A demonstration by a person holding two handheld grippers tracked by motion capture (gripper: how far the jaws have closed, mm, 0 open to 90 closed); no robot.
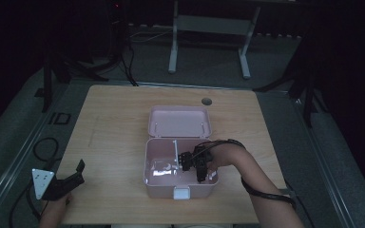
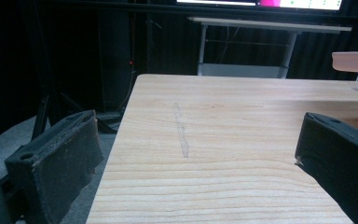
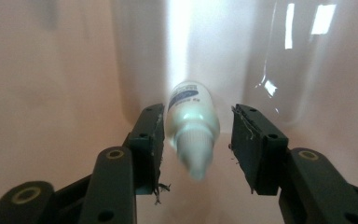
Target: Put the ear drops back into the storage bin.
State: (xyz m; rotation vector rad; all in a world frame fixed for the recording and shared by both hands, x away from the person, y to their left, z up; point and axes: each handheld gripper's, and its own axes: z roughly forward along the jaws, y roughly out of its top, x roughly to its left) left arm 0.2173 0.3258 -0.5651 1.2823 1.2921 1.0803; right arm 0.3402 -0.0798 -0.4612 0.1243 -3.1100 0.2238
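Right gripper [image 3: 195, 140] down inside pink box [image 1: 180, 190] near front edge of bench [image 1: 114, 123], jaws spread around small white bottle [image 3: 192, 126], left jaw touching or nearly, right jaw apart. Likely grasp step; next: squeeze, lift clear. Left gripper [image 2: 191, 154] idle at front-left corner, spread, empty. Bottle blurred, label unreadable, hidden from above.

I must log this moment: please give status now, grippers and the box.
Left gripper open, idle on table. Right gripper inside pink box, lid open. Small white bottle between its fingers, gap at right side. Nothing blocking.
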